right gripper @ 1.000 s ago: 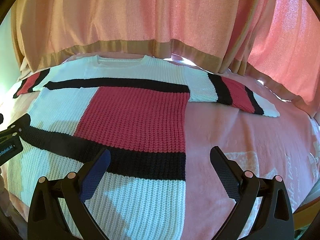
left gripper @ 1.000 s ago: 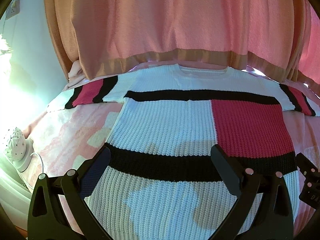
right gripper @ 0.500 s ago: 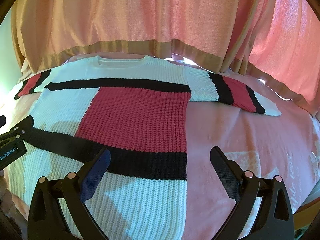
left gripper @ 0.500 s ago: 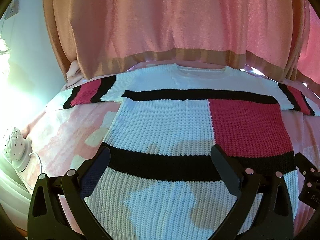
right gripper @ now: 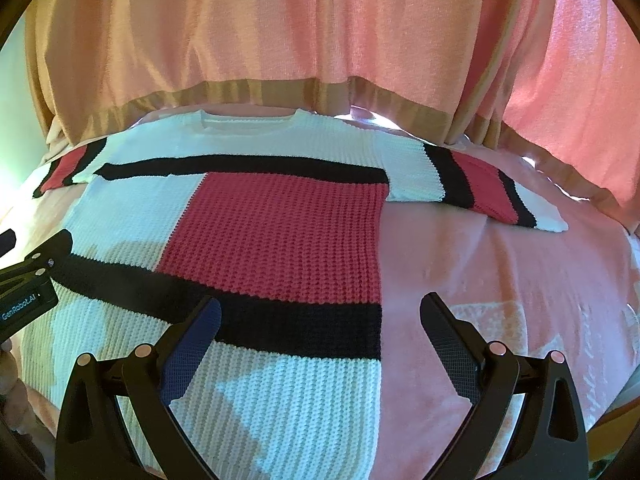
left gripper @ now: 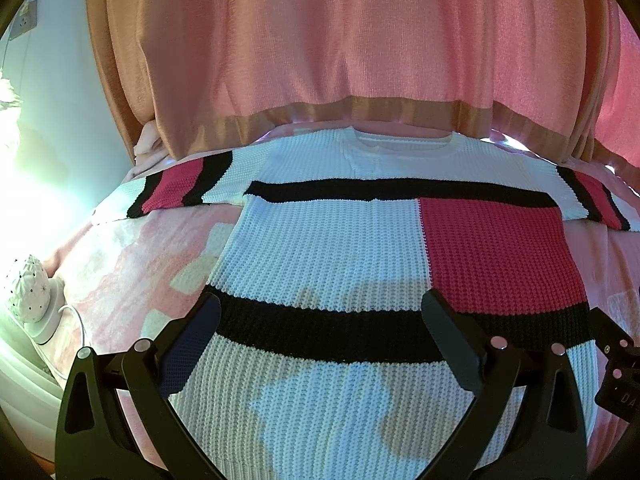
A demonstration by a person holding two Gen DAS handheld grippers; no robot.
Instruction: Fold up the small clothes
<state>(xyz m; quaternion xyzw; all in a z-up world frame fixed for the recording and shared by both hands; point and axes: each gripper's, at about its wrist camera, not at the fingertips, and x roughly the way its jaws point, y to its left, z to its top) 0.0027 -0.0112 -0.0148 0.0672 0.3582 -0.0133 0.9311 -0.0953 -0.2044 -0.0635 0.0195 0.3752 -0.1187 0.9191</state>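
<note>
1. Left wrist view: The left gripper (left gripper: 320, 320) is spread wide and holds nothing. The sweater (left gripper: 332, 240) lies flat, front up, on the pink bed (left gripper: 120, 280), directly ahead of and below the gripper. Its long axis runs away from the camera, hem nearest and neckline (left gripper: 404, 142) farthest, by the curtain (left gripper: 320, 40). The left sleeve (left gripper: 176, 188) extends sideways, well apart from the gripper. The right gripper's body shows at the right edge.

2. Right wrist view: The right gripper (right gripper: 320, 320) is also spread and empty. It hovers over the sweater's right side seam (right gripper: 378, 264), with bare bed under its right finger. The right sleeve (right gripper: 480, 184) lies ahead and to the right.

3. Judgement: Each gripper is nearer its own sleeve, so a sleeve-inward fold would suit each side.
</note>
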